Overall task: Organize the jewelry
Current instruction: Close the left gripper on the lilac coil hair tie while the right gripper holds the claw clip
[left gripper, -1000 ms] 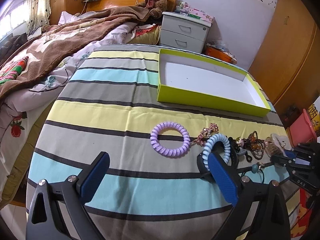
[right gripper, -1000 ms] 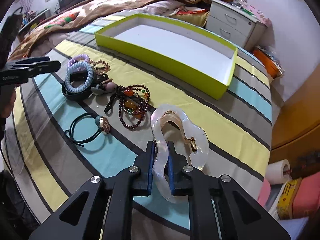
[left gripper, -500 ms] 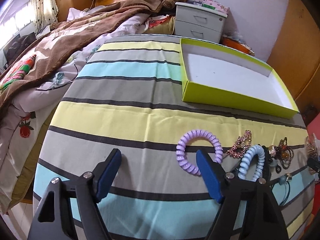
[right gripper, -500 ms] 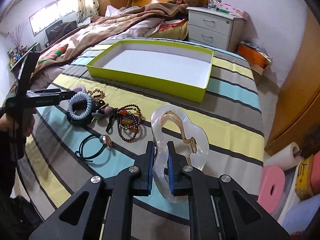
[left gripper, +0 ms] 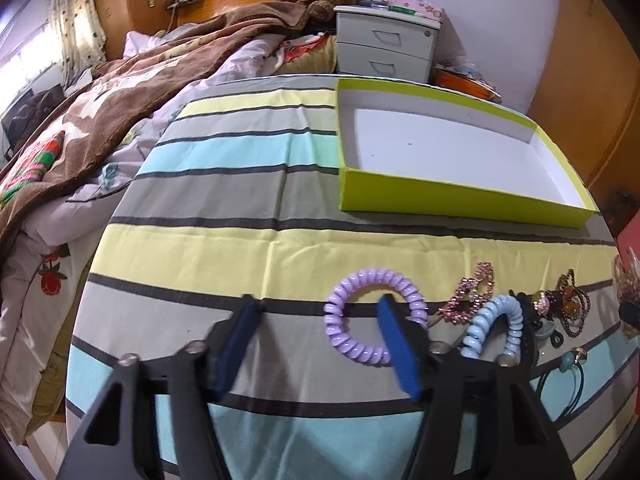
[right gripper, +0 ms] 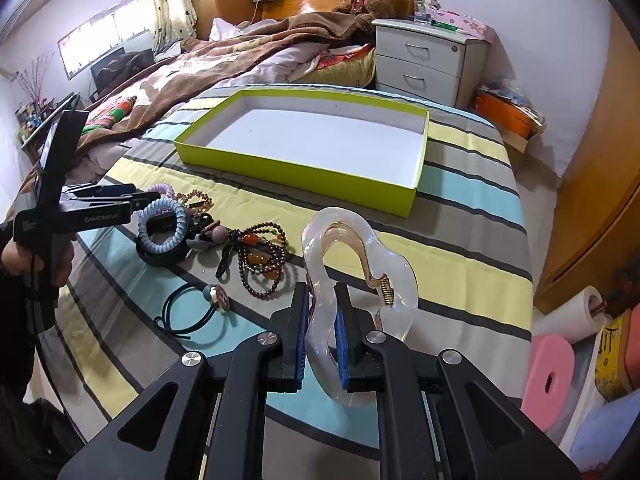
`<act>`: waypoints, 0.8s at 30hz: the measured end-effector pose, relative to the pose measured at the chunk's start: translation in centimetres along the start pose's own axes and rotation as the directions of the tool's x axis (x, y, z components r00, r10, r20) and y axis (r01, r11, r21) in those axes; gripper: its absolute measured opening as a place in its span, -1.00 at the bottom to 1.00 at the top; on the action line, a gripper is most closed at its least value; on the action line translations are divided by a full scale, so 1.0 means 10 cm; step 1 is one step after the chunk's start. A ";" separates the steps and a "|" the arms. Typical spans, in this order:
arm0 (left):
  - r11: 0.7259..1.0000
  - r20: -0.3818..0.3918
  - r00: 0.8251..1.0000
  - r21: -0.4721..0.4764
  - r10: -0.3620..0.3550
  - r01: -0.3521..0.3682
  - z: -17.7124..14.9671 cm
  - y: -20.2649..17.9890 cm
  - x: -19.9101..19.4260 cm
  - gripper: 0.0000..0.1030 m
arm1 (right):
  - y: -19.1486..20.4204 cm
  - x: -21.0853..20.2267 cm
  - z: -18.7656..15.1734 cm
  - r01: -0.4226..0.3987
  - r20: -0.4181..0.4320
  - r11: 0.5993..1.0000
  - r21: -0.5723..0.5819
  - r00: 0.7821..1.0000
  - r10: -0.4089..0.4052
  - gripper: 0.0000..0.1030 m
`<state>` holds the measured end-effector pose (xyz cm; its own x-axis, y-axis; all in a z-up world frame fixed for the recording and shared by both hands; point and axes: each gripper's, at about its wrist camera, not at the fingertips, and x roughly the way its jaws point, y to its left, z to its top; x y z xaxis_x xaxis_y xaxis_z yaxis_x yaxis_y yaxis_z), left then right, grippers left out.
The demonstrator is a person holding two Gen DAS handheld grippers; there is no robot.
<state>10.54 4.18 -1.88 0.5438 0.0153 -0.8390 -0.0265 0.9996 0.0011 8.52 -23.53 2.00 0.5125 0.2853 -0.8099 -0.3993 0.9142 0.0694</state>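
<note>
Clip, clear with a gold spring, sits pinched between the closed jaws of the right gripper, held above the striped cloth, near side of the green box. Left gripper gapes wide, empty, its right finger over the purple coil; blue coil and beads lie right of it.
</note>
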 end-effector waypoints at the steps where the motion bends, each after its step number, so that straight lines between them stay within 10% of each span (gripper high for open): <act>1: 1.000 0.002 1.000 0.004 0.004 -0.004 0.00 -0.01 -0.01 0.03 | 0.00 0.00 0.00 0.001 0.002 1.000 0.003 1.000 -0.001 -0.76; 13: 1.000 0.021 0.999 -0.008 -0.028 0.028 0.02 0.00 -0.07 -0.76 | -0.04 -0.01 0.00 0.004 0.042 0.998 0.057 0.999 -0.007 -0.76; 24: 0.996 0.032 0.997 -0.036 -0.075 0.076 0.02 0.07 -0.15 -0.76 | -0.03 -0.04 0.00 0.004 0.068 0.997 0.079 0.998 -0.009 -0.76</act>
<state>9.87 4.86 -0.50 0.5712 -0.0586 -0.8187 -0.0150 0.9965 -0.0818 8.42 -23.97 2.30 0.5668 0.2957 -0.7689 -0.3356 0.9353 0.1123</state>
